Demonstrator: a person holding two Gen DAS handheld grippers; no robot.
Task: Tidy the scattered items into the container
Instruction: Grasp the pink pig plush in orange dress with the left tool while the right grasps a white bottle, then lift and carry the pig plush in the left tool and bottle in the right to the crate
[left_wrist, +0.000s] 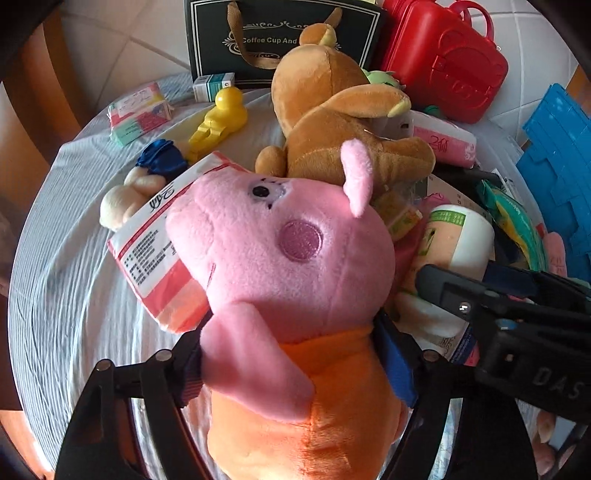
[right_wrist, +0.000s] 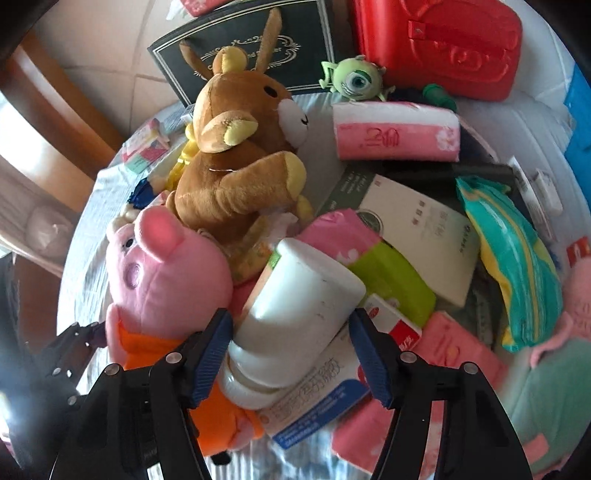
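The left gripper (left_wrist: 291, 363) has its jaws closed about halfway on the orange body of the pink pig plush (left_wrist: 288, 266), both pads pressing its sides, the pig lying on the striped tabletop (left_wrist: 66, 280) at the left edge of the heap, near of the brown rabbit plush (left_wrist: 332, 122). Just right of the pig, the right gripper (right_wrist: 291, 354) straddles the white bottle (right_wrist: 299, 299) with its jaws half closed, the pads at the bottle's flanks, though I cannot tell whether they press it. Beyond the heap a red case (right_wrist: 436, 44) stands at the far right.
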